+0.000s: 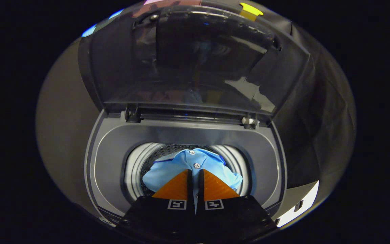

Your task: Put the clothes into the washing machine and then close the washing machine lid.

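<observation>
My gripper is pinched tight on a light-blue button-up shirt, all bunched over the washing machine drum; lid up.

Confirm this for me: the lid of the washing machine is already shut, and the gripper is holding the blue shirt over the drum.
Not quite. The gripper view shows the lid raised, standing open behind the drum of the washing machine, not shut. The rest holds: the gripper has its fingers closed on the blue shirt over the drum.
</observation>
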A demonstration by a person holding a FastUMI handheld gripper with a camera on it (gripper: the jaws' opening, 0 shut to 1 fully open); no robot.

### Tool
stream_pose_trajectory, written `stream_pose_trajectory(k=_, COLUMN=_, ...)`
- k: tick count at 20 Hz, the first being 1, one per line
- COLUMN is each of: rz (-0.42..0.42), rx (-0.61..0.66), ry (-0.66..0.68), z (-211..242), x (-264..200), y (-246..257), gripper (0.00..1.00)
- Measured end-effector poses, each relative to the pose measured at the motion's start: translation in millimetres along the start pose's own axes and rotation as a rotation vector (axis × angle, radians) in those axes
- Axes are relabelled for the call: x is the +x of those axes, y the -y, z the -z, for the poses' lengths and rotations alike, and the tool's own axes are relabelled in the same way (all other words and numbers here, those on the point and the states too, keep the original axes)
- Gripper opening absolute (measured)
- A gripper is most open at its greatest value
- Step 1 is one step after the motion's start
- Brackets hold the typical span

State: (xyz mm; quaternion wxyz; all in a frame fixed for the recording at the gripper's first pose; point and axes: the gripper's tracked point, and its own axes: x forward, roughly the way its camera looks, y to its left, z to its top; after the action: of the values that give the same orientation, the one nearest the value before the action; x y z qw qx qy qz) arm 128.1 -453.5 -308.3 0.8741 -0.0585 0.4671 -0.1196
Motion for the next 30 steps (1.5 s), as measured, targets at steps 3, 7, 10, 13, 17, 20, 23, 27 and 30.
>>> stream_pose_trajectory(k=3, rz=-0.028, rx=0.011, ry=-0.06, z=16, x=12, y=-6, gripper=0.05)
stream_pose_trajectory(k=7, rz=-0.031, rx=0.014, ry=-0.118, z=32, x=22, y=-6, gripper=0.06)
stream_pose_trajectory(k=10, rz=-0.026, rx=0.019, ry=-0.136, z=36, x=25, y=-5, gripper=0.06)
stream_pose_trajectory(k=13, rz=-0.038, rx=0.014, ry=-0.144, z=38, x=28, y=-6, gripper=0.08)
stream_pose_trajectory(k=17, rz=-0.057, rx=0.012, ry=-0.15, z=38, x=32, y=-9, gripper=0.31)
stream_pose_trajectory(k=20, rz=-0.074, rx=0.038, ry=-0.146, z=34, x=27, y=-13, gripper=0.84)
stream_pose_trajectory(k=23, rz=-0.076, rx=0.037, ry=-0.14, z=35, x=27, y=-10, gripper=1.0)
stream_pose_trajectory(k=27, rz=-0.075, rx=0.055, ry=-0.118, z=29, x=15, y=-5, gripper=0.99)
stream_pose_trajectory(k=30, rz=-0.065, rx=0.071, ry=-0.067, z=11, x=-5, y=4, gripper=0.99)
